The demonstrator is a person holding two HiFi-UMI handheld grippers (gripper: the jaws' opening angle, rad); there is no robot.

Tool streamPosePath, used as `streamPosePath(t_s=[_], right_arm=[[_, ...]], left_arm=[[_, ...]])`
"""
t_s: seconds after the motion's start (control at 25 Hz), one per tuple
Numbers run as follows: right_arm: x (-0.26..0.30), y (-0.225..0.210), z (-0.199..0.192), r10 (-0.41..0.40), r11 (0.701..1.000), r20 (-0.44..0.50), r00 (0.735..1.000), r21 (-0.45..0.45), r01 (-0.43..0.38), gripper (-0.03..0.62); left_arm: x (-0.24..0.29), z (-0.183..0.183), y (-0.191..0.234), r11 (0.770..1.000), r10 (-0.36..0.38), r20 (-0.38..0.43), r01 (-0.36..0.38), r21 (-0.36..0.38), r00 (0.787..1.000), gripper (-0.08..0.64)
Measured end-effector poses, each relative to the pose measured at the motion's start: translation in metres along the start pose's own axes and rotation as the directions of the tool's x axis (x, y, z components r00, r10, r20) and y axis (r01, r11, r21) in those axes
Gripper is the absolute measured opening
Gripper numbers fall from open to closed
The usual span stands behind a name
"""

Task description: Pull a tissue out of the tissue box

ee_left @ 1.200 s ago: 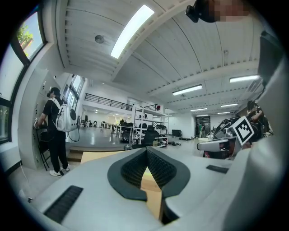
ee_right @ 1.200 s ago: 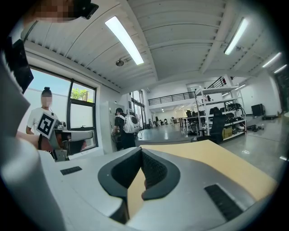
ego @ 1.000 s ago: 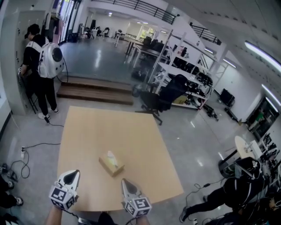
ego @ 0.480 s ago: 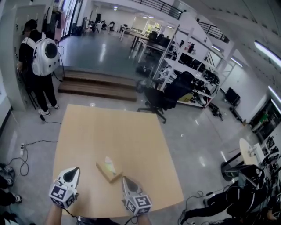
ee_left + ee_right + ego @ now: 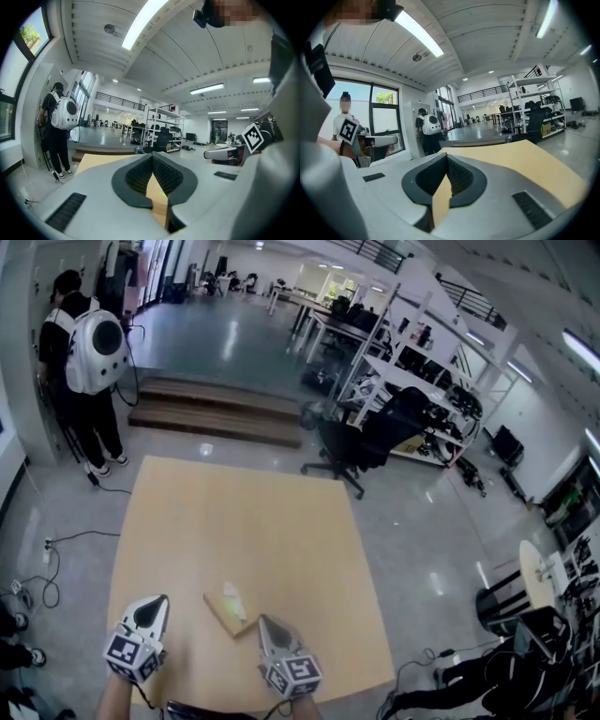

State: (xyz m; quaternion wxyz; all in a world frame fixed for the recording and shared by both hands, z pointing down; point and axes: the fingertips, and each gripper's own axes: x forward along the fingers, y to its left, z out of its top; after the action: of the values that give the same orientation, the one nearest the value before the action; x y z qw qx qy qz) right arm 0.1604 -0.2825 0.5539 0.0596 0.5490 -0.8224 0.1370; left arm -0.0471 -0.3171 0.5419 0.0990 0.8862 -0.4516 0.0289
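The tissue box [image 5: 226,613] is tan, the table [image 5: 234,526] pale wood-coloured.

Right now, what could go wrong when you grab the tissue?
1. The left gripper and the right gripper are both shut. Unless one opens first, it may just poke the tissue down instead of pinching it.
2. Nothing holds the tissue box down on the table, so a pull might lift or drag the whole box along.

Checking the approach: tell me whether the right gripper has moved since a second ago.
Yes. The right gripper has moved forward over the table, closing on the tissue box.
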Motion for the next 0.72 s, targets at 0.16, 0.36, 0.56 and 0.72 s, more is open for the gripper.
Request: streamPosePath(t_s=[0.16,0.36,0.56,0.72], right_arm=[[0.013,-0.005,-0.012,0.009,1.0,-0.035,0.999,0.015,-0.008,0.011],[0.028,-0.013,-0.026,0.019,0.999,-0.075,0.997,0.039,-0.016,0.011],[0.031,-0.008,-0.047,0.034,0.998,-0.125,0.992,0.049,-0.028,0.01],[0.034,-0.005,-0.062,0.046,0.997,-0.157,0.987,0.068,-0.035,0.011]], left_arm=[[0.009,-0.01,0.008,1.0,0.016,-0.029,-0.016,-0.01,0.999,0.008],[0.02,-0.025,0.014,0.999,0.026,-0.07,-0.029,-0.035,0.997,0.008],[0.016,-0.045,0.015,0.997,0.037,-0.117,-0.044,-0.057,0.992,0.008],[0.013,-0.059,0.018,0.996,0.044,-0.155,-0.056,-0.074,0.987,0.008]])
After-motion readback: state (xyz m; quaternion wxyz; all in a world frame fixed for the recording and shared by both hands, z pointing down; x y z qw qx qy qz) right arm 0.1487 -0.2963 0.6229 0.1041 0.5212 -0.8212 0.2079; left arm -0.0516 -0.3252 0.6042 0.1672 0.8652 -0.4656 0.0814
